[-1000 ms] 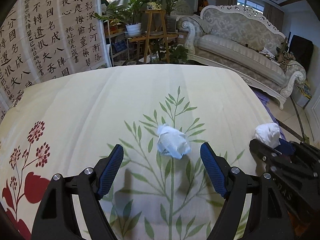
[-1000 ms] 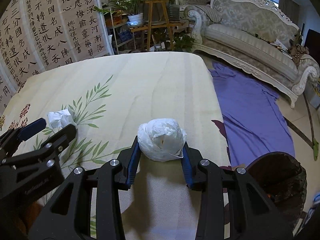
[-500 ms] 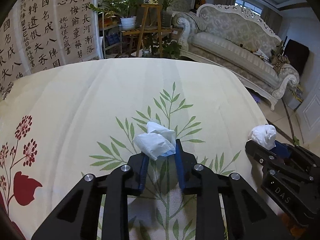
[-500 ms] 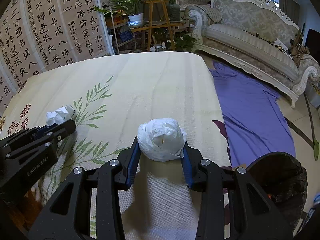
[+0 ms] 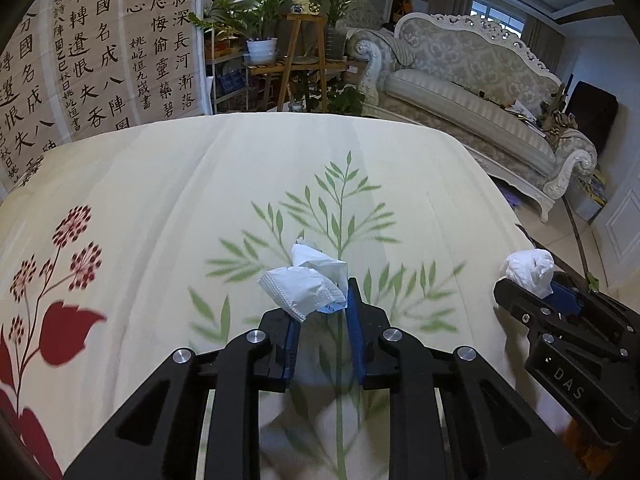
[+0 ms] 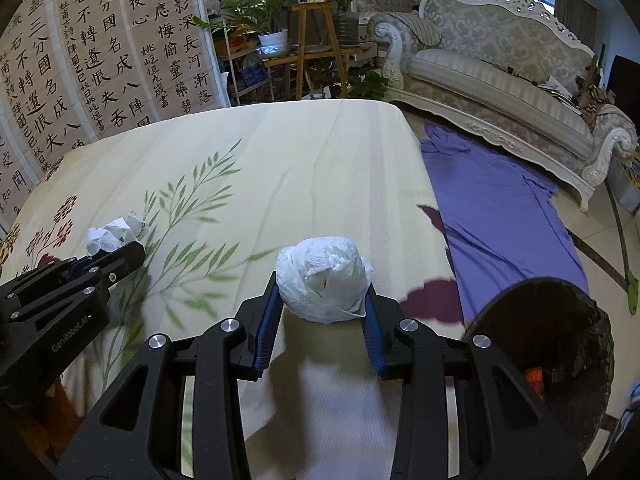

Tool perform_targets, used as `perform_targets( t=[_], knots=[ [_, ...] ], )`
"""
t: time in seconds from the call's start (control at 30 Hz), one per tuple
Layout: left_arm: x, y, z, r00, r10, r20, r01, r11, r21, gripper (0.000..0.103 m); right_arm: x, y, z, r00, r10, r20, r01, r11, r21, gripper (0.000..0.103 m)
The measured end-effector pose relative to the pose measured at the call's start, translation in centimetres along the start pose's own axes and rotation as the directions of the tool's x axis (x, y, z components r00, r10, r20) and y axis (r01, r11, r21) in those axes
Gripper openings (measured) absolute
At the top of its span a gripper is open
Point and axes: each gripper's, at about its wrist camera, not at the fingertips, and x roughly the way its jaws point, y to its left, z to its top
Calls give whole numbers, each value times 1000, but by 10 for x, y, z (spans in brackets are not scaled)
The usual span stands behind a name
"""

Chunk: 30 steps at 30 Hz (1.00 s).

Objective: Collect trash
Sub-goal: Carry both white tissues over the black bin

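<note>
Two crumpled tissues: my left gripper [image 5: 320, 312] is closing, pads pinching the flattened tissue wad [image 5: 306, 286]; my right gripper [image 6: 320, 320] clamps the round tissue ball [image 6: 324, 278], jaws partly apart.

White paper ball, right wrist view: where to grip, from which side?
Grip the white paper ball across its middle, one of the fingers on each side, coming from the near side angled downward. It is roundish and evenly crumpled, with no loose tail, so the widest part probably gives the surest hold. The right gripper is clamped on it this way.
</note>
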Motion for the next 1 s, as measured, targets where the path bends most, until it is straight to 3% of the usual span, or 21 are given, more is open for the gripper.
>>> perform_targets(
  t=[0.57,1.0],
  knots=[
    [-54,-16,-44,999,-18,45,16,999,35,22,-61,2,-55,999,-23,27,23,1000,-4,36],
    [-80,-63,-62,993,-86,86,78,992,101,22,-104,-36,-82,993,-94,73,90,994,61,36]
  ],
)
